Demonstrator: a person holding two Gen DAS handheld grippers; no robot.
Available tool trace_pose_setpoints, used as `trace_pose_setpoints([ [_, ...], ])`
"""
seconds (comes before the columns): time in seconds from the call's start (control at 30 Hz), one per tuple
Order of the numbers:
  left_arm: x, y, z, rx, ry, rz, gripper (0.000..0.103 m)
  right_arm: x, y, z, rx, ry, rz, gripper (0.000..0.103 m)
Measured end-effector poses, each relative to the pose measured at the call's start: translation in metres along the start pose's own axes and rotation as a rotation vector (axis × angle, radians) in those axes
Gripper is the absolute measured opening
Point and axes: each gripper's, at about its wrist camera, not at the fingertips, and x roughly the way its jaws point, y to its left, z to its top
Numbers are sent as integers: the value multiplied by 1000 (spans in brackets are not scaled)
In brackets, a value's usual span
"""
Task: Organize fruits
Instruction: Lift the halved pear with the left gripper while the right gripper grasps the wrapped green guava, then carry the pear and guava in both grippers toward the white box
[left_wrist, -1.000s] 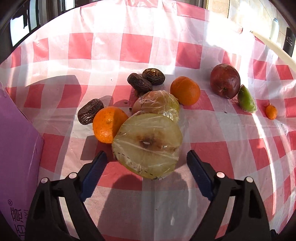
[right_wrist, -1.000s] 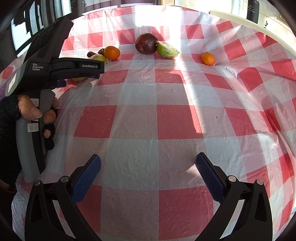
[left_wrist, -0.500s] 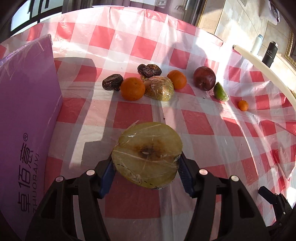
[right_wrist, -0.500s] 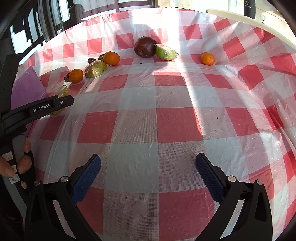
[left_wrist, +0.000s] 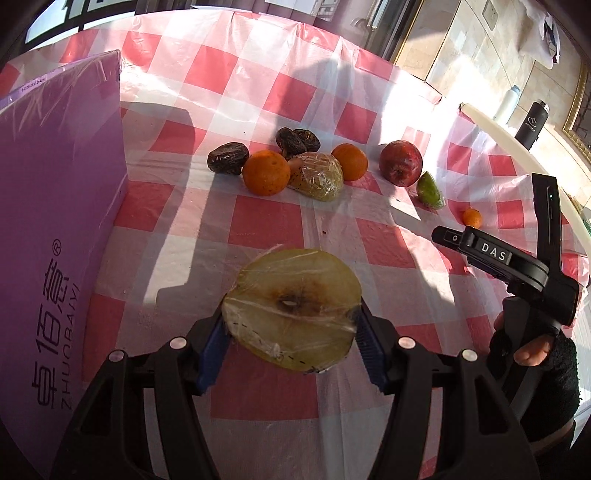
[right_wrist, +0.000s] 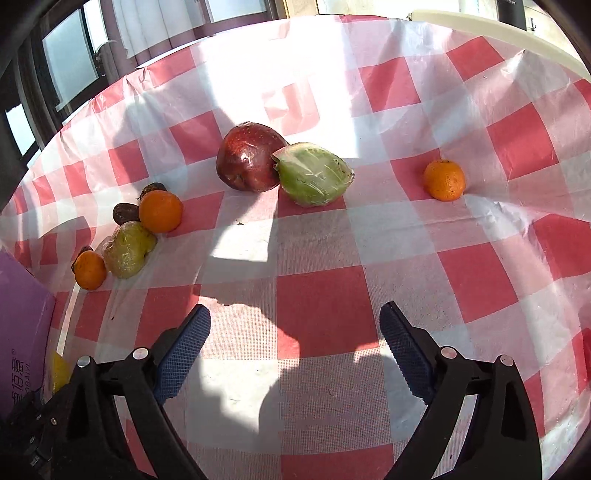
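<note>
My left gripper (left_wrist: 291, 325) is shut on a plastic-wrapped half apple (left_wrist: 291, 306), cut face up, held above the checked tablecloth. Beyond it lie two oranges (left_wrist: 266, 172), a wrapped yellow-green fruit (left_wrist: 317, 176), dark dates (left_wrist: 227, 158), a red apple (left_wrist: 400, 163), a green wrapped wedge (left_wrist: 429, 190) and a small orange (left_wrist: 472, 218). My right gripper (right_wrist: 295, 339) is open and empty over the cloth, facing the red apple (right_wrist: 249, 162), the green wedge (right_wrist: 314, 173) and the small orange (right_wrist: 444, 180).
A purple box (left_wrist: 55, 221) stands at the left, close to my left gripper; its corner shows in the right wrist view (right_wrist: 22, 325). The other hand-held gripper (left_wrist: 517, 269) is at the right. A white table rim (right_wrist: 498, 29) and bottles (left_wrist: 532, 123) lie beyond.
My left gripper closed on the wrapped half apple, lifted it and drew back from the fruit group toward the purple box. My right gripper moved forward toward the red apple and green wedge.
</note>
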Motion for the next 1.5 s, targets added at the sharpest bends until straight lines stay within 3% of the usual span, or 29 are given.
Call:
trace_pose_setpoints([
  [0.17,1,-5,0,19,6,24,62,34,-9,53,-10,-17,-46,86],
  [0.37,3,-9,1,49,16,61,62,62,-2,82,-110,18,-97,87],
  [0.53,6,-17,0,88,29,109,64,78,6,84,-154,42,-90,81],
  [0.67,7,-19,-1,97,31,121,64,74,5,83,-144,22,-97,59],
  [0.73,8,-20,-2,102,32,128,64,53,0,86,-153,-8,-103,59],
  [0.87,10,-23,-2,113,36,146,64,49,2,81,-137,-7,-87,58],
  [1.07,11,-24,0,123,39,159,65,4,3,34,-77,-49,0,58],
  [1.3,13,-28,0,144,46,180,66,-64,19,-63,-15,-62,111,58],
  [1.37,13,-30,-1,154,48,190,66,-71,12,-77,28,-44,144,58],
  [1.5,13,-33,-2,166,49,204,67,-96,18,-110,36,-56,140,58],
])
